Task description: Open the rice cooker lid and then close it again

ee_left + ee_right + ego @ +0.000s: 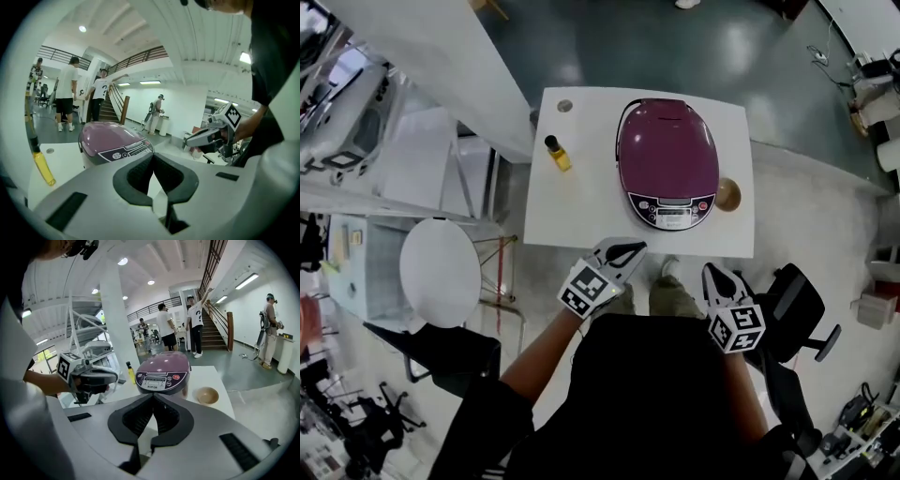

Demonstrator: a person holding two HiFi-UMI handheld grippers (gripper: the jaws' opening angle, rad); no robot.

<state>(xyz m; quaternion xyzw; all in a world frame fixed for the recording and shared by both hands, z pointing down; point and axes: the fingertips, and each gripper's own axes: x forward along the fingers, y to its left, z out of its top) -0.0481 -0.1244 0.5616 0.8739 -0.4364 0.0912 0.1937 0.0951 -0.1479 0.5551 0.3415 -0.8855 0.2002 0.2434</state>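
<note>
Nearest: left gripper and right gripper, both held short of the table's near edge, apart from each other and touching nothing. Each gripper view shows its jaws pressed together, nothing between them.

Beyond them, white table. Rice cooker stands on it, right of centre, upright, maroon lid down flat, control panel facing the person. Neither gripper is in contact with it.

Left of the cooker, well apart: yellow bottle with dark cap, upright. Small round disc near the far left corner. Small tan bowl just beside the cooker's right flank, near the table's right edge.

Off the table to the left, round white stool.

Far background, right gripper view: people standing at the foot of a staircase.
</note>
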